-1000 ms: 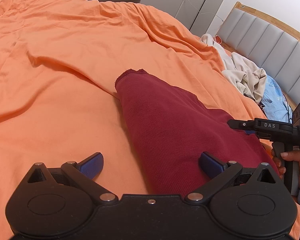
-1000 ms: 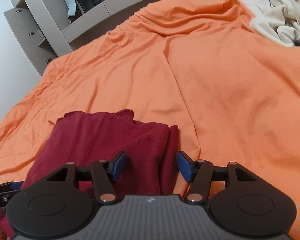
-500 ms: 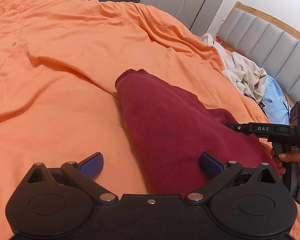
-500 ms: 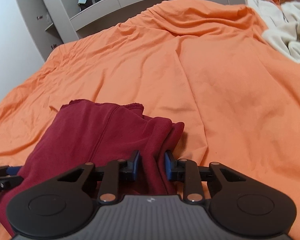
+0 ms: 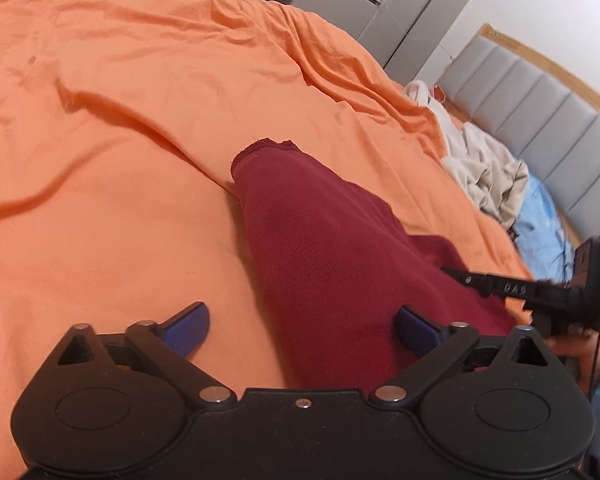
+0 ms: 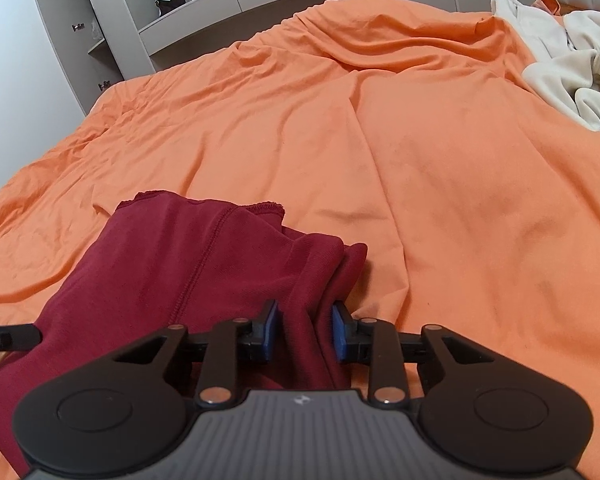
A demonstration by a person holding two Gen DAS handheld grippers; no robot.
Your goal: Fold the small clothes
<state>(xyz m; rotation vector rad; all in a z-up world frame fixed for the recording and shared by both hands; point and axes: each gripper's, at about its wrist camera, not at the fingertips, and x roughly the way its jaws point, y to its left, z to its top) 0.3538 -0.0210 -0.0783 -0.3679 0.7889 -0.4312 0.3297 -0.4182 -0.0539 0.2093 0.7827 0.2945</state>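
A dark red garment [image 5: 332,264] lies folded lengthwise on the orange bedsheet [image 5: 120,152]. My left gripper [image 5: 300,328] is open, its fingers spread wide over the garment's near end, one on either side of its left edge. In the right wrist view my right gripper [image 6: 302,334] is shut on the bunched right edge of the red garment [image 6: 204,264]. The right gripper's tip [image 5: 496,286] also shows in the left wrist view, at the garment's right side. The left gripper's tip [image 6: 8,338] shows at the left edge of the right wrist view.
A heap of cream clothes [image 5: 484,164] and a light blue item [image 5: 540,220] lie by the grey padded headboard [image 5: 540,112]. The cream heap also shows in the right wrist view [image 6: 568,60]. Grey cabinets [image 6: 112,28] stand beyond the bed's far edge.
My right gripper has closed on the garment's right edge, which was between open fingers a second ago. The left gripper has stayed open and shifted slightly.
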